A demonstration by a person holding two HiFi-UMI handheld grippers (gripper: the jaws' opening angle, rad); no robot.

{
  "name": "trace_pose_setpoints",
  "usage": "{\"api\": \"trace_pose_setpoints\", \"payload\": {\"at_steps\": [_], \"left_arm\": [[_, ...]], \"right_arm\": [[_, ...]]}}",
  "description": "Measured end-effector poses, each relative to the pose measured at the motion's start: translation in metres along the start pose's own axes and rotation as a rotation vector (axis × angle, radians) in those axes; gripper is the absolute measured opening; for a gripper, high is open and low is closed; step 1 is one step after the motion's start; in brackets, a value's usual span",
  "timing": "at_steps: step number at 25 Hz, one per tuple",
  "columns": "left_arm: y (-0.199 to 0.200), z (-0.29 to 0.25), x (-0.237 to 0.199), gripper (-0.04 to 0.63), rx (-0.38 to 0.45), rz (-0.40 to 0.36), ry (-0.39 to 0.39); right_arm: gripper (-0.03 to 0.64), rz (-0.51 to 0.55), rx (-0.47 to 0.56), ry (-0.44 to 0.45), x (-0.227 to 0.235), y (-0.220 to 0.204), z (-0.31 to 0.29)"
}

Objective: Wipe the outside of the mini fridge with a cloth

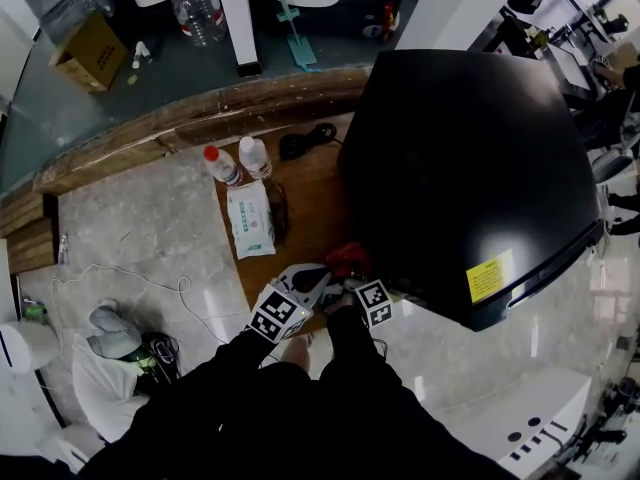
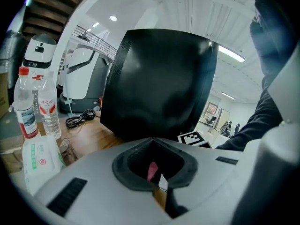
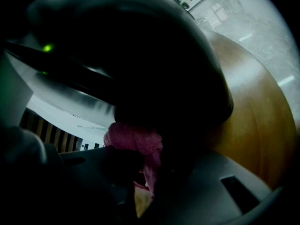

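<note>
Right gripper [image 3: 143, 187] pinches the red cloth [image 3: 135, 142] beside the mini fridge [image 1: 470, 168]; left gripper [image 2: 152, 142] jaws meet, apparently empty.

I note two bottles [image 1: 254, 157] upright beside a wipes pack [image 1: 250, 219] on the wooden top [image 1: 310, 208], black cable [image 1: 305, 140] nearby.
</note>
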State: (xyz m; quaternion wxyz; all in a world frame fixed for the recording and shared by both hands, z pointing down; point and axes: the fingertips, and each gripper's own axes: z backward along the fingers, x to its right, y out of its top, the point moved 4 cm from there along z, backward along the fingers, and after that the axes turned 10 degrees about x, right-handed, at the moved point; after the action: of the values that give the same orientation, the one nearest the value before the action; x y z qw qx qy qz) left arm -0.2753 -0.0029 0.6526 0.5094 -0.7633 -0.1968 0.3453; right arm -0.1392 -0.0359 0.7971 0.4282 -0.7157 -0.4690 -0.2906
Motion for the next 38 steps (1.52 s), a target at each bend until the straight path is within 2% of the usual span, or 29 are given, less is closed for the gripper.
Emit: {"api": "trace_pose_setpoints", "payload": {"at_steps": [5, 9, 12, 15, 19, 21, 26, 29, 31, 35, 38], "left_arm": [[0.000, 0.012, -0.004, 0.006, 0.022, 0.036, 0.019], [0.001, 0.019, -0.006, 0.006, 0.047, 0.053, 0.020], [-0.002, 0.025, 0.000, 0.006, 0.061, 0.064, 0.014], [-0.002, 0.029, 0.012, 0.005, 0.066, 0.078, 0.007], [0.003, 0.041, 0.041, 0.005, 0.053, 0.062, -0.029], [0.015, 0.044, 0.052, 0.006, 0.073, 0.058, -0.035], [0.054, 0.042, 0.106, 0.005, 0.134, 0.011, -0.047], [0.072, 0.031, 0.135, 0.006, 0.174, -0.010, -0.033], [0.082, 0.023, 0.153, 0.005, 0.200, -0.007, -0.017], [0.097, 0.001, 0.187, 0.005, 0.235, -0.013, 0.006], [0.105, -0.015, 0.213, 0.005, 0.267, -0.009, 0.032]], "right_arm": [[0.049, 0.177, -0.099, 0.028, -0.001, -0.001, 0.010], [0.049, 0.308, -0.237, 0.137, -0.016, -0.007, 0.045], [0.049, 0.327, -0.325, 0.210, -0.029, -0.003, 0.093], [0.049, 0.329, -0.354, 0.239, -0.044, 0.020, 0.133], [0.049, 0.316, -0.339, 0.321, -0.067, 0.061, 0.174], [0.049, 0.368, -0.327, 0.385, -0.080, 0.081, 0.189], [0.049, 0.502, -0.267, 0.413, -0.096, 0.140, 0.209], [0.049, 0.622, -0.219, 0.473, -0.116, 0.172, 0.212], [0.049, 0.700, -0.182, 0.538, -0.136, 0.195, 0.216], [0.049, 0.845, -0.134, 0.728, -0.180, 0.233, 0.225], [0.051, 0.995, -0.115, 0.858, -0.197, 0.250, 0.236]]}}
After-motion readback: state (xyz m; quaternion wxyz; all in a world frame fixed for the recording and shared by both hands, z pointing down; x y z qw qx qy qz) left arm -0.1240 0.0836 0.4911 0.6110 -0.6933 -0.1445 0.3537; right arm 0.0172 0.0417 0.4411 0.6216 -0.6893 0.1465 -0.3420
